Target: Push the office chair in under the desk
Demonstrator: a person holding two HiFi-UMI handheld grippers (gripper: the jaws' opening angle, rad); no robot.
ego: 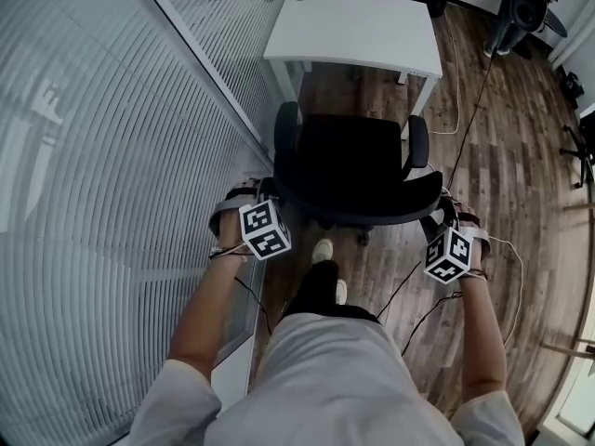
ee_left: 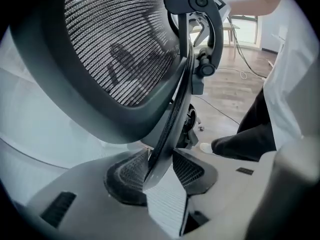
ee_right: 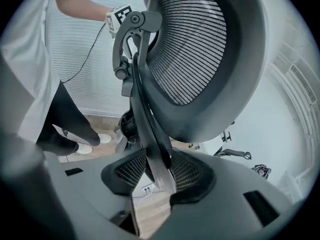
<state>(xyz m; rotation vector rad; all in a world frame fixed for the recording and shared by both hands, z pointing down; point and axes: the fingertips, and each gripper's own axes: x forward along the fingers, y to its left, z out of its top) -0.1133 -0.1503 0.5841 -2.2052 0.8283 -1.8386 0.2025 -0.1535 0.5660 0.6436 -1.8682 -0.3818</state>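
While left tongs (ee_left: 160,168) and right tongs (ee_right: 157,173) are clenched on the black mesh office chair (ego: 358,161), it should be pushed evenly toward the white worktop (ego: 358,31).

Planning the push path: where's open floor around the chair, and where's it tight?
Free: floor between the desk legs, ahead of the office chair; also the wide stretch right of it, crossed by cables. Tight: chair's left side close to the glass wall; person's feet behind the base.

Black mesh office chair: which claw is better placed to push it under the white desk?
Neither alone, probably: left claw and right claw each clamp opposite backrest edges of the black mesh office chair, which faces the white desk; push with both.
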